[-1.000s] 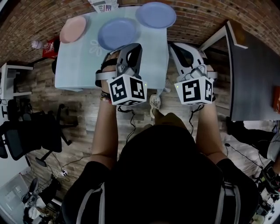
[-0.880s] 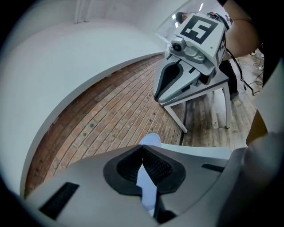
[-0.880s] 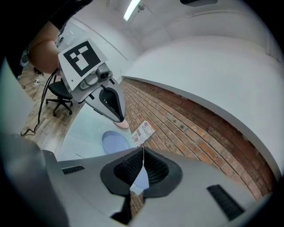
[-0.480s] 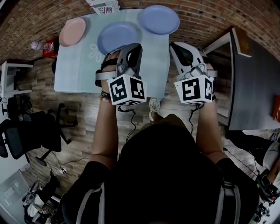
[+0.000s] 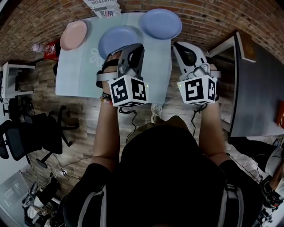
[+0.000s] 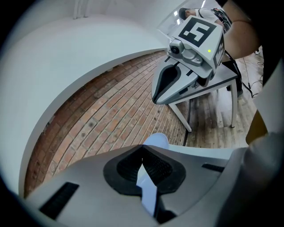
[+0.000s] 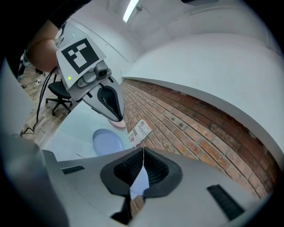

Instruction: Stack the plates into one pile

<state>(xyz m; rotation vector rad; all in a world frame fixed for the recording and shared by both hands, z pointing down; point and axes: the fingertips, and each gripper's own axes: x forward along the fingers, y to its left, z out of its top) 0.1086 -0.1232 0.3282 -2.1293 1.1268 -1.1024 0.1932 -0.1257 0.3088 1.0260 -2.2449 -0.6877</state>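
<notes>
Three plates lie on the pale blue table (image 5: 75,75): a pink plate (image 5: 73,35) at the far left, a blue plate (image 5: 116,39) in the middle, and a second blue plate (image 5: 160,23) at the far right corner. My left gripper (image 5: 135,47) hovers just in front of the middle blue plate, shut and holding nothing. My right gripper (image 5: 178,46) is beside the table's right edge, below the corner plate, also shut and holding nothing. In the right gripper view the middle blue plate (image 7: 108,142) and pink plate (image 7: 118,124) show beyond the left gripper (image 7: 116,116).
A printed leaflet (image 5: 101,6) lies at the table's back edge against the brick wall. A dark grey table (image 5: 257,84) stands to the right, with a wooden floor strip between. Black office chairs (image 5: 31,137) stand at the left.
The table and plates have slid slightly lower in the head view. Both grippers stay shut and have hardly moved.
</notes>
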